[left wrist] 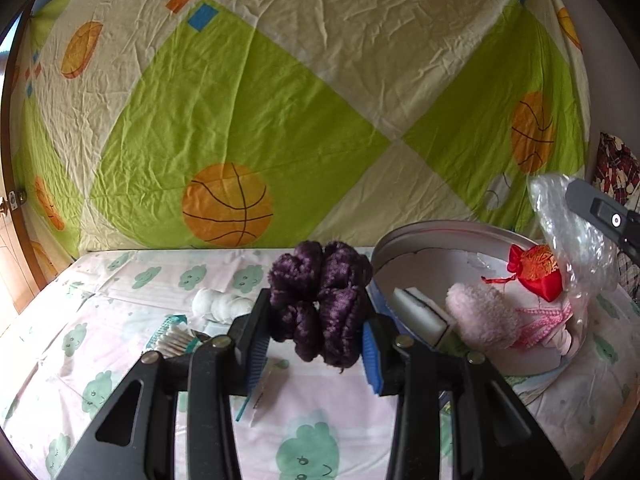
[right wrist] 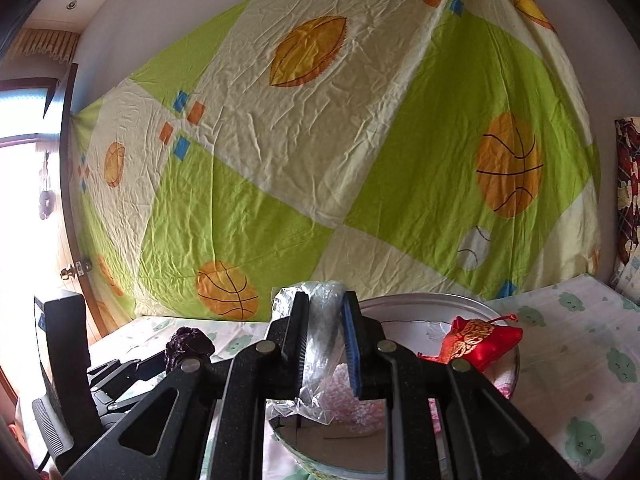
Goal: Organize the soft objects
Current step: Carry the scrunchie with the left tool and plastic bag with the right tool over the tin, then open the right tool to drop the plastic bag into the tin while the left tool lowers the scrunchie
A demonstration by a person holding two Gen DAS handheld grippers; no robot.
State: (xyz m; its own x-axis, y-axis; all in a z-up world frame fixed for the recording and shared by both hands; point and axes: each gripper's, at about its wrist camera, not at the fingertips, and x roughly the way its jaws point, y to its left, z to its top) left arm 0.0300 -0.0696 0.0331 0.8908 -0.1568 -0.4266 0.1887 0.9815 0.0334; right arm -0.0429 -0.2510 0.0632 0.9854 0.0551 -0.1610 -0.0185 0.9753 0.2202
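Setting: a home, most likely a bedroom.
- Bed [left wrist: 120, 320] covered by a white sheet printed with green cloud faces; small household things lie on it.
- Bedsheet hung as backdrop [left wrist: 280, 100] across the wall, green and cream squares with basketball prints, creased.
- Wooden door [right wrist: 76, 240] with a metal knob, at left, beside a bright window.
- Fringed curtain valance [right wrist: 48, 44] near the ceiling.
- White plaster wall and ceiling above the hanging sheet.
- Patterned fabric [right wrist: 628, 184] stacked at far right.
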